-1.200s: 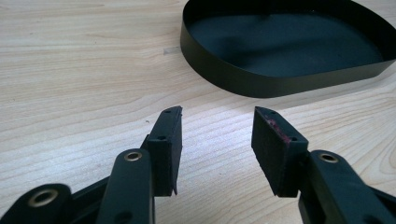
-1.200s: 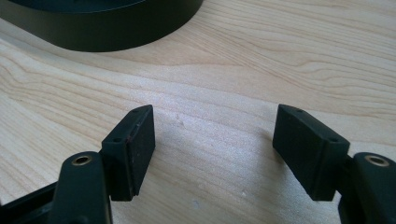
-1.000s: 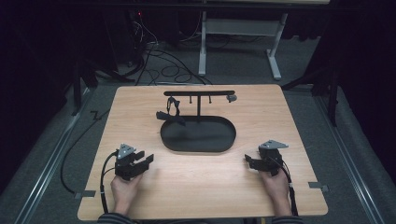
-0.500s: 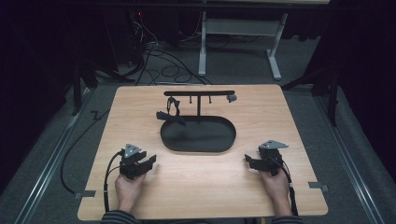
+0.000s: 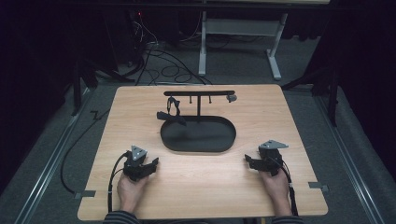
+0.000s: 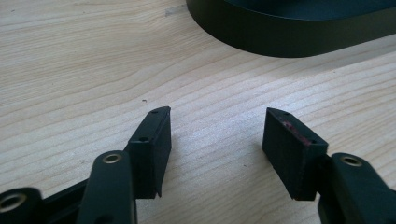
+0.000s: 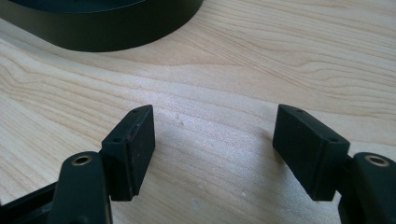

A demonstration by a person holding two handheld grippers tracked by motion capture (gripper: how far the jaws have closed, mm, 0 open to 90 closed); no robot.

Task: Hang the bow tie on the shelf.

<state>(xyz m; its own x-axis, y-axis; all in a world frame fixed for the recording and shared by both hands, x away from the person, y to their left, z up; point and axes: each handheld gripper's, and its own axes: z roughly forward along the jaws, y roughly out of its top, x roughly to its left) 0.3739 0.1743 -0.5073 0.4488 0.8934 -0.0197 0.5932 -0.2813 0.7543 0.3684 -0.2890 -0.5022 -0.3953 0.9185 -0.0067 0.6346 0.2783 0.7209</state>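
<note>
Bare wood lies between the gaping, just-widened left tool [image 5: 150,164], the gaping right tool [image 5: 249,161] and the tray [image 5: 198,144].

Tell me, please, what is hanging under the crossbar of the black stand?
Under the crossbar hang a dark strap-like item at left, two small pegs, and a small grey piece at right. Details too small to tell.

Dark room, grey carpet [image 5: 243,70] strewn with cables [image 5: 154,56], white desk frame [image 5: 238,35] behind.
</note>
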